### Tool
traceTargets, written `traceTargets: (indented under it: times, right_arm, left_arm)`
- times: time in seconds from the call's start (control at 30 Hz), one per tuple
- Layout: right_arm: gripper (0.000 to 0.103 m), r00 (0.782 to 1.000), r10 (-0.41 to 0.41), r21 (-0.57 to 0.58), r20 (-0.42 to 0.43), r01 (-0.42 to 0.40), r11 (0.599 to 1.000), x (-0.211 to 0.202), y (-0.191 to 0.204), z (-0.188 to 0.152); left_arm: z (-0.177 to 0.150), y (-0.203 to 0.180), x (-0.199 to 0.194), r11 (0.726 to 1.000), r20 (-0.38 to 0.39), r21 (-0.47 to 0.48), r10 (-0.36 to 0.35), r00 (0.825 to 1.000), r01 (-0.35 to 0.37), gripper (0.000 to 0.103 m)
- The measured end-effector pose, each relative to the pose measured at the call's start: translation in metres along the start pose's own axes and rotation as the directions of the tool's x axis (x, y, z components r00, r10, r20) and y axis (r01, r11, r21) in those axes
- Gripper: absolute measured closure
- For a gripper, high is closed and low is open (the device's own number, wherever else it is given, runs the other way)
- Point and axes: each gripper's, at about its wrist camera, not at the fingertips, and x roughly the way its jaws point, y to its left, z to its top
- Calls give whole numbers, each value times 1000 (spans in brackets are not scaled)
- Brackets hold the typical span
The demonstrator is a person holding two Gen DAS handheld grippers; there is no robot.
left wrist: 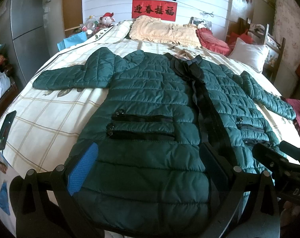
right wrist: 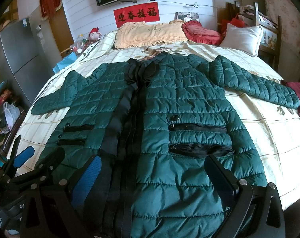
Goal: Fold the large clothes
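Note:
A dark green quilted jacket (left wrist: 150,103) lies flat, front up, on the bed, sleeves spread out to both sides; it also shows in the right wrist view (right wrist: 179,109). A black zip placket (right wrist: 130,119) runs down its middle. My left gripper (left wrist: 148,158) is open above the hem's left half, jaws wide apart. My right gripper (right wrist: 153,166) is open above the hem's right half. The right gripper also shows at the right edge of the left wrist view (left wrist: 276,156), and the left gripper shows at the left edge of the right wrist view (right wrist: 38,154).
The bed (left wrist: 40,119) has a cream checked sheet. A cream pillow (left wrist: 163,30), a red cushion (left wrist: 211,38) and a white pillow (left wrist: 249,53) lie at the head. A phone (left wrist: 6,128) lies near the left edge. A grey fridge (left wrist: 27,29) stands at left.

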Motion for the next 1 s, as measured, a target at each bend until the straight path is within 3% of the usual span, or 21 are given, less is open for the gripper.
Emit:
traceTargets:
  times: [0.33, 0.67, 0.87, 1.0]
  right_arm:
    - [0, 1000, -10, -22, -1, 10, 1000, 3, 1, 10]
    - [0, 1000, -19, -55, -8, 18, 998, 13, -2, 36]
    - [0, 1000, 1, -77, 6, -1, 997, 27, 2, 54]
    - [0, 1000, 15, -89, 10, -14, 996, 36, 6, 69]
  left_arm:
    - [2, 2, 0, 1000, 1, -2, 10, 1000, -10, 1]
    - [31, 31, 13, 999, -15, -22, 39, 999, -39, 1]
    - [50, 51, 24, 997, -46, -69, 19, 999, -22, 1]
    - [63, 67, 30, 995, -40, -84, 55, 998, -58, 1]
